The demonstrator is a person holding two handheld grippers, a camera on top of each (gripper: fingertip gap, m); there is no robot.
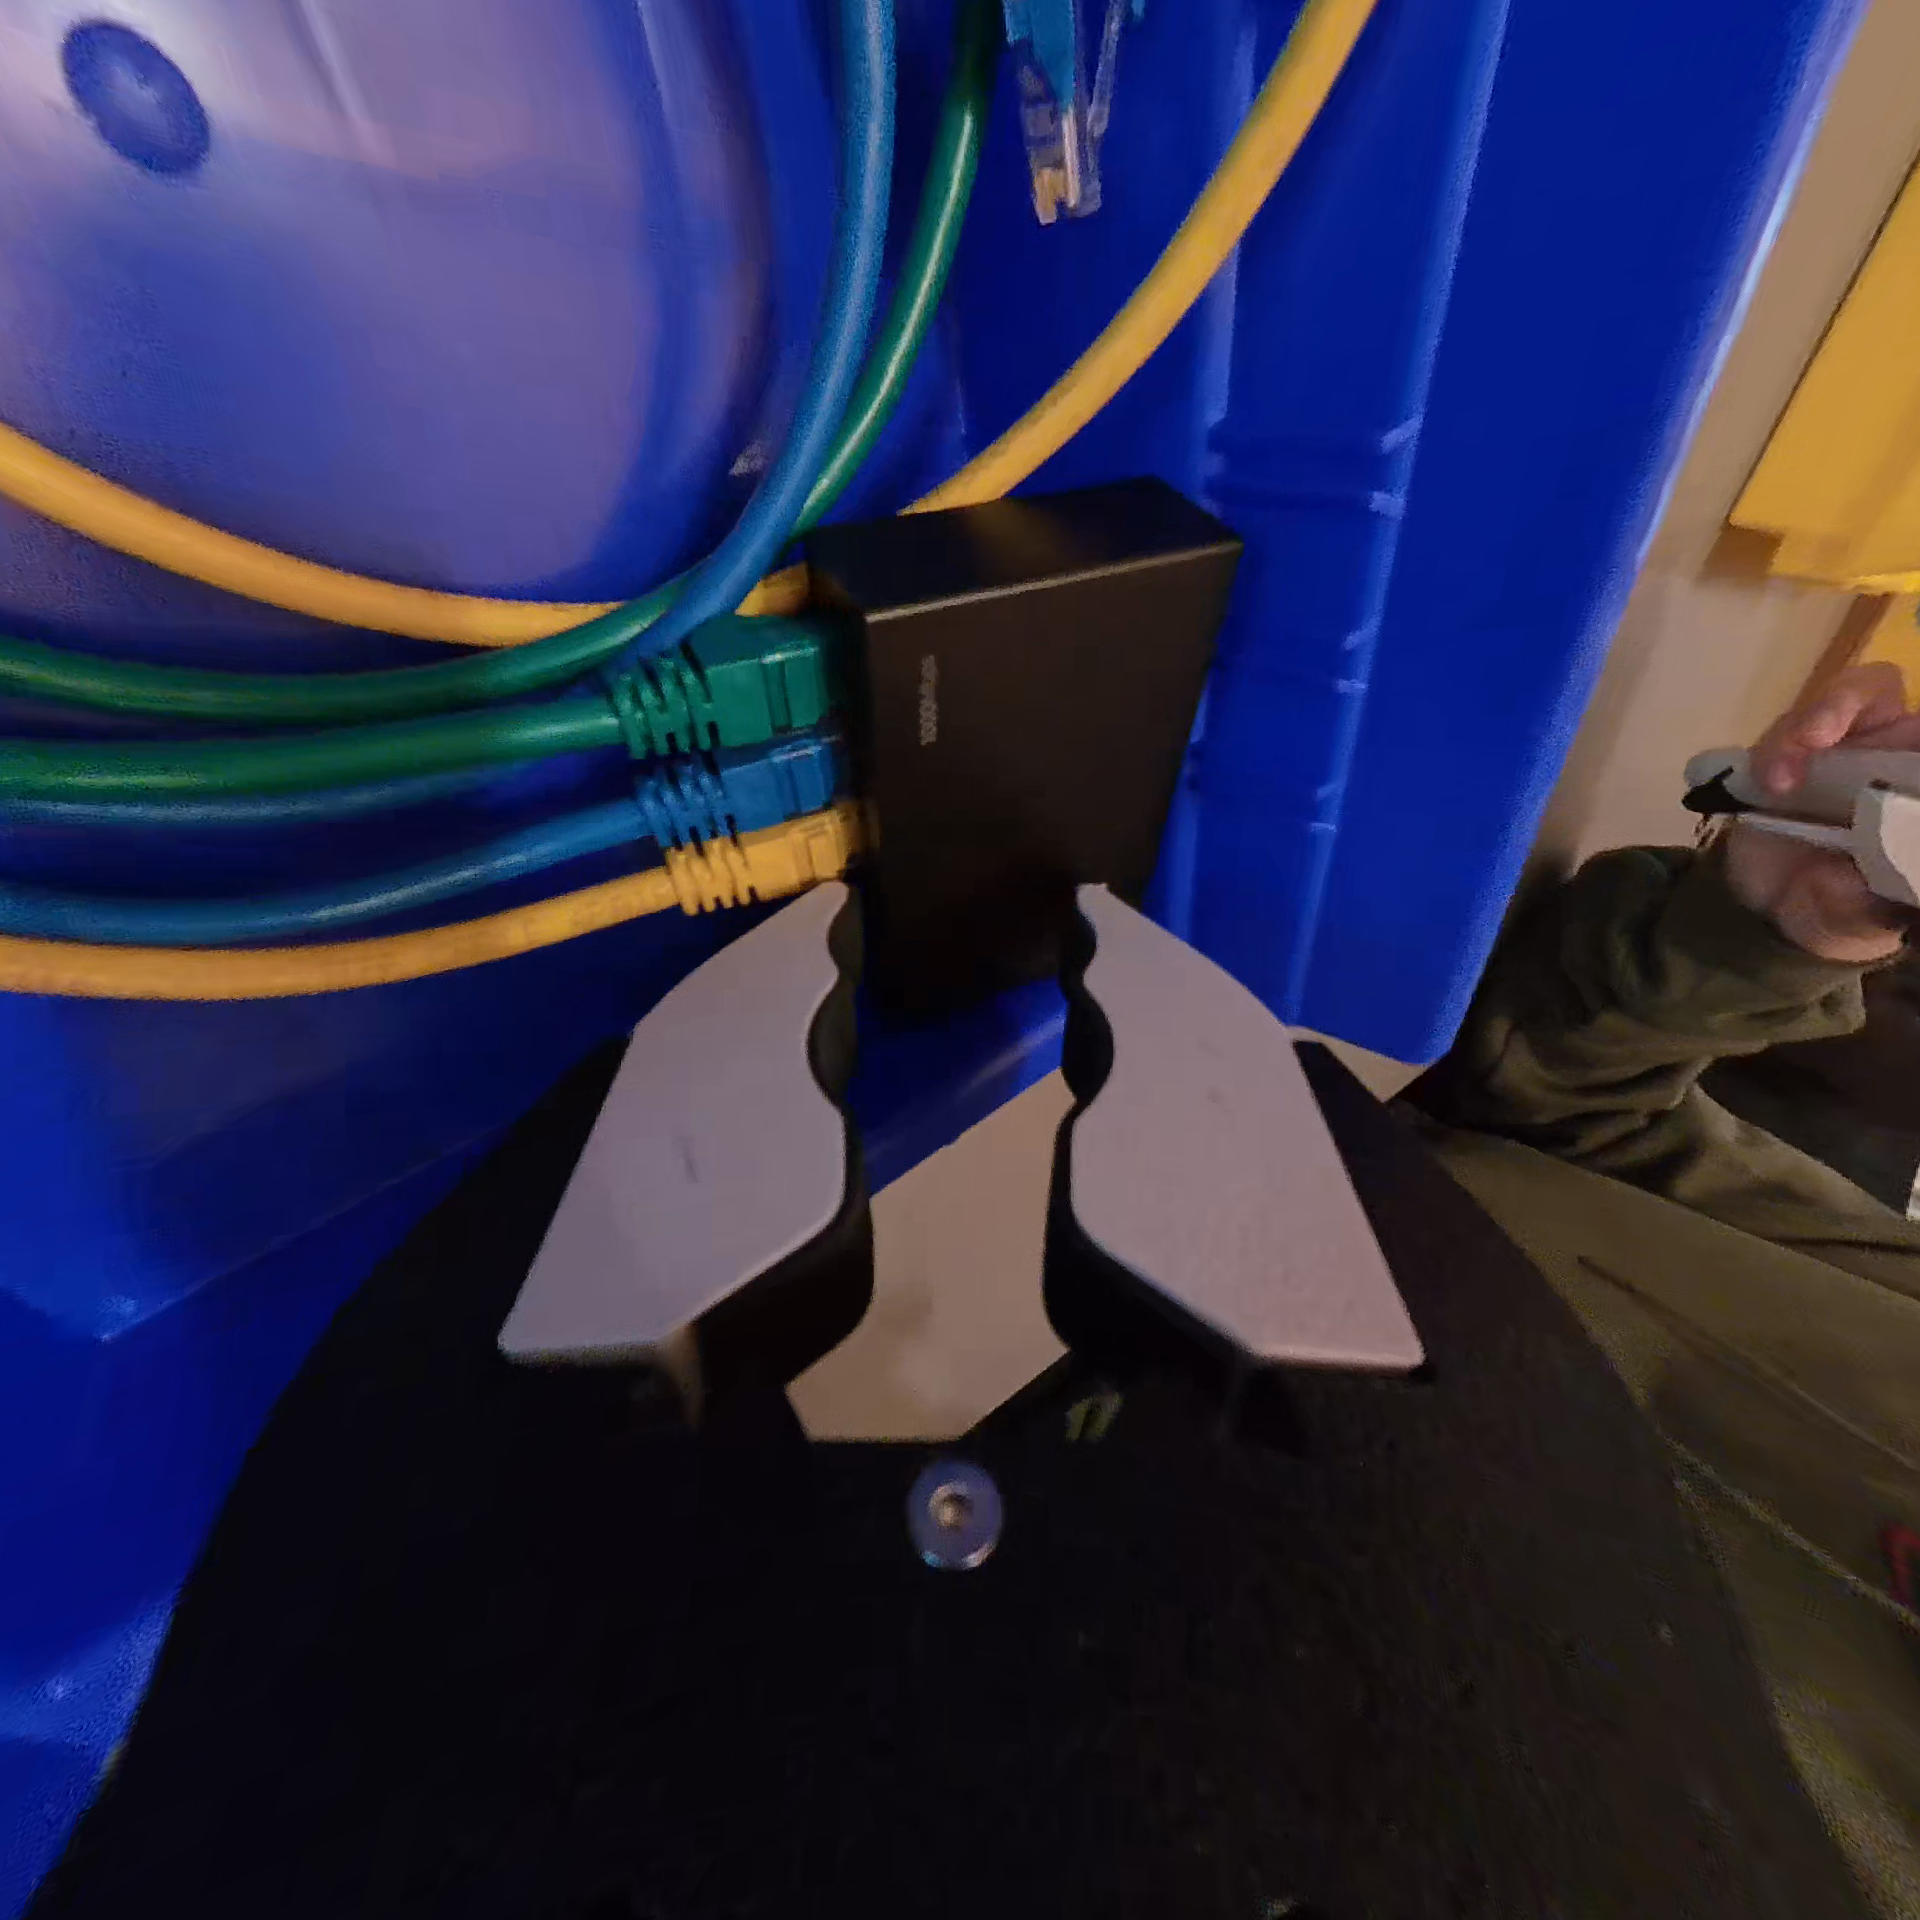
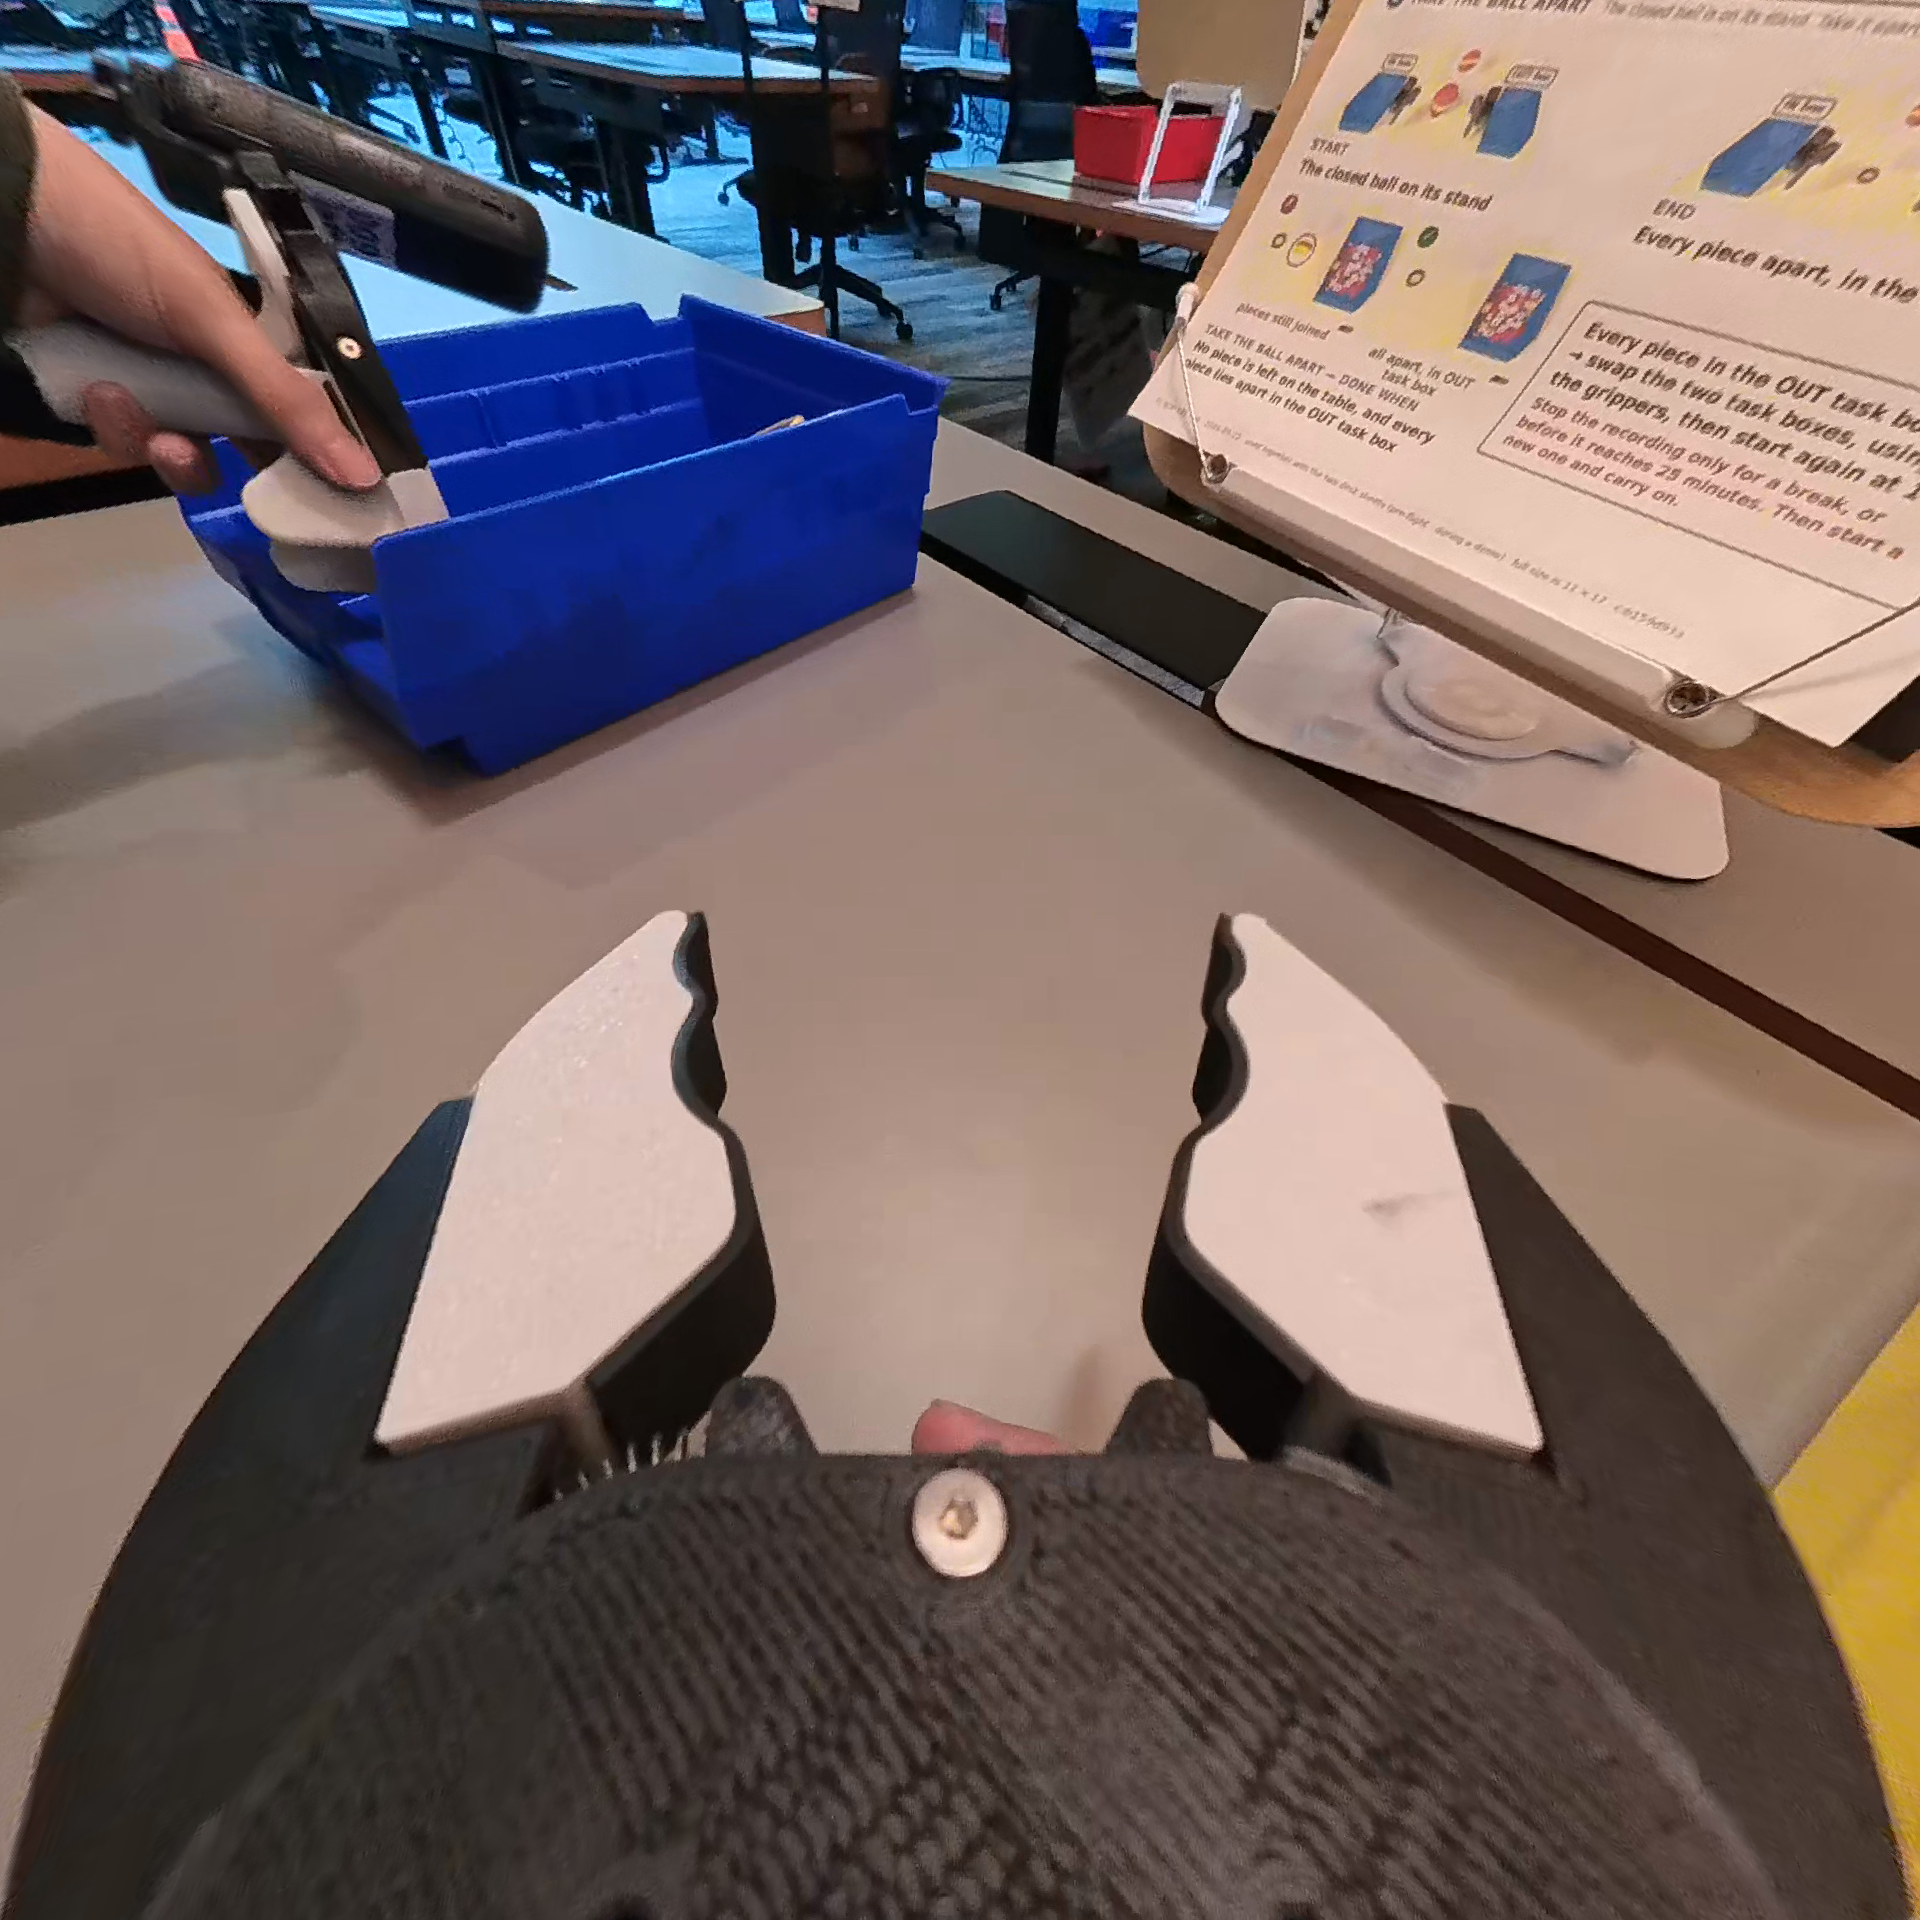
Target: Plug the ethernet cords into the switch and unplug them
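Inside the blue bin (image 1: 1351, 416), the left tongs (image 1: 961, 914) clamped the black switch (image 1: 1029, 727), best held steady while the right tongs (image 2: 961, 935), open, idle above the bench (image 2: 935, 831), pulled plugs.

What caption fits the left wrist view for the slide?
Left gripper clamps the black switch inside the blue bin, with green, blue and yellow ethernet plugs seated.

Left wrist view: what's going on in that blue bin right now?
A person is reaching the left tool into the blue bin and has it closed around the end of the black switch. Green, blue and yellow ethernet plugs sit in its side ports, while one blue plug hangs loose above. The right tool hovers open and empty over the grey table.
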